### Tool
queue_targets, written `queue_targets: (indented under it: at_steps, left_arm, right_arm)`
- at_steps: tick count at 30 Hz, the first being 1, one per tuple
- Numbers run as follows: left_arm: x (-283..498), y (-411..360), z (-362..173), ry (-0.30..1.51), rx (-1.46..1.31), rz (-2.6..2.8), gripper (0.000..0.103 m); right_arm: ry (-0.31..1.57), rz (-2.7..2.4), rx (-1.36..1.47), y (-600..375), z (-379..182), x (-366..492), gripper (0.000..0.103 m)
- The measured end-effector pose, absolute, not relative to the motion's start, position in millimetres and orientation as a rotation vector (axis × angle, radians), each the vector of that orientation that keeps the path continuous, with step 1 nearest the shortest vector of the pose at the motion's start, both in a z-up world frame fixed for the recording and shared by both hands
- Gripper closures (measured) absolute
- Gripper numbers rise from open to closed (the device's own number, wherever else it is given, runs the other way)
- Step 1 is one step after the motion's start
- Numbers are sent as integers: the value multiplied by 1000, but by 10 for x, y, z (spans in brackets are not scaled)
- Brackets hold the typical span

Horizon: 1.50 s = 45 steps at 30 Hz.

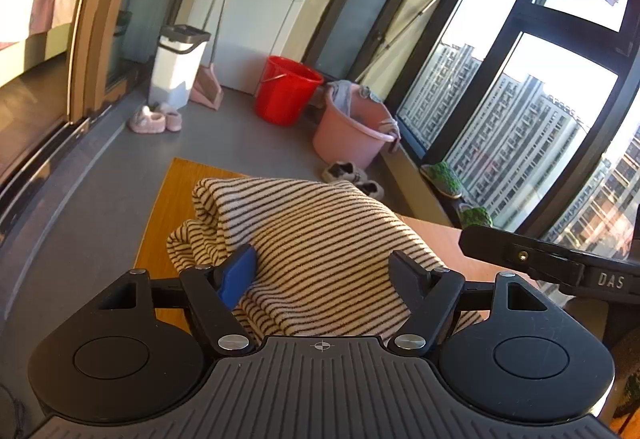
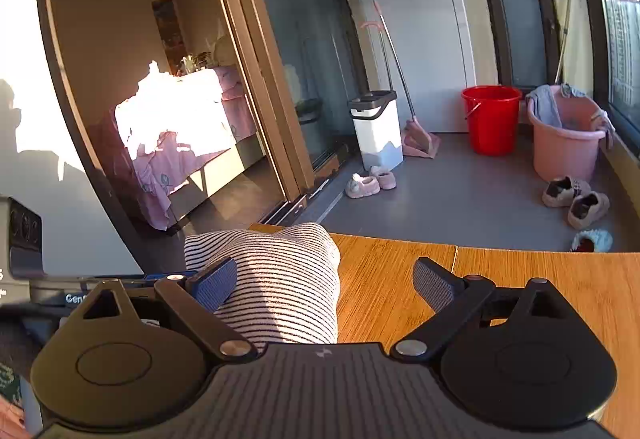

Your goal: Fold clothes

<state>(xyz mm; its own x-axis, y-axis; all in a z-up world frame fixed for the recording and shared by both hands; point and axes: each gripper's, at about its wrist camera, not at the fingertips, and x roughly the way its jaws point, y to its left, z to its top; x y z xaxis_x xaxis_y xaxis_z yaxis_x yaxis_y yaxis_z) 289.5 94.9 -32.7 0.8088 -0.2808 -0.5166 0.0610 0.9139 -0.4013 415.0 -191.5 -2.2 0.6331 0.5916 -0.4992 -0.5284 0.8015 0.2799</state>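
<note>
One striped garment [image 1: 320, 239] on one wooden table [image 2: 520, 279]. Two buckets: one red bucket [image 2: 491, 119], one pink bucket [image 2: 564, 143]. One white bin [image 2: 376, 131].

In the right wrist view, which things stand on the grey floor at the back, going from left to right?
white bin → pink dustpan → red bucket → pink tub

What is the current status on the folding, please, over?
Left gripper open, straddling the striped garment. Right gripper open, garment at its left finger. Garment bundled on wooden table. Nothing in the way.
</note>
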Motion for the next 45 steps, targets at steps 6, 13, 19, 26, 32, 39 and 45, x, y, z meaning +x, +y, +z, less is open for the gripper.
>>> queue_targets:
  at_steps: [6, 13, 19, 26, 32, 39, 45]
  left_arm:
    - [2904, 1006, -356, 596, -386, -217, 25]
    - [2975, 1079, -395, 578, -426, -241, 25]
    - [2651, 991, -298, 595, -347, -155, 13]
    - [2498, 896, -355, 659, -255, -58, 9]
    - [2679, 953, -469, 649, -236, -48, 0]
    - [2837, 1008, -468, 624, -245, -45, 0]
    - [2206, 914, -416, 547, -316, 18, 0]
  right_arm:
    - [703, 613, 105, -1907, -380, 4183, 7]
    - [594, 552, -131, -1589, -344, 3896, 1]
    - [625, 588, -32, -1718, -270, 3920, 1]
    - [613, 646, -63, -1721, -316, 3677, 0]
    - [613, 576, -139, -1618, -434, 3645, 0]
    - [613, 547, -121, -1577, -459, 3762, 0]
    - [547, 563, 7, -1942, -441, 3550, 0]
